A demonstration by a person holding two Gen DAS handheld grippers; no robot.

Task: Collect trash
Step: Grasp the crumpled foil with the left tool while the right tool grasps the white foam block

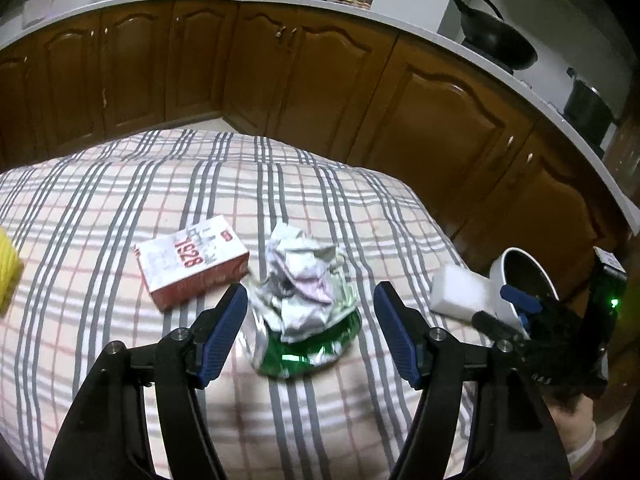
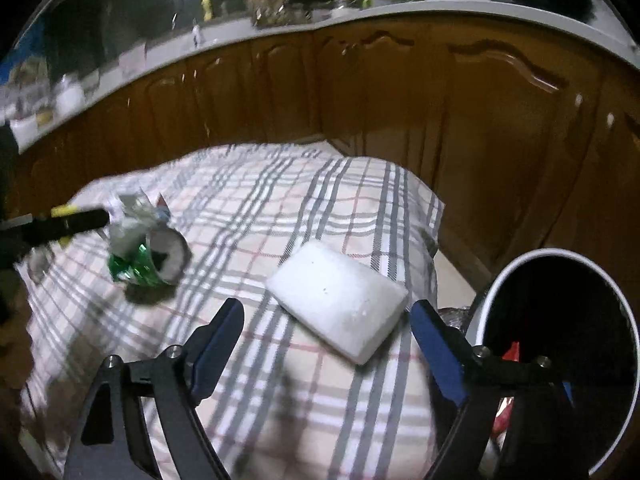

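The left gripper stands open astride the crushed green can and crumpled paper on the checked tablecloth. The right gripper is open and empty near the white bin. Closing only on paper may leave the can behind.
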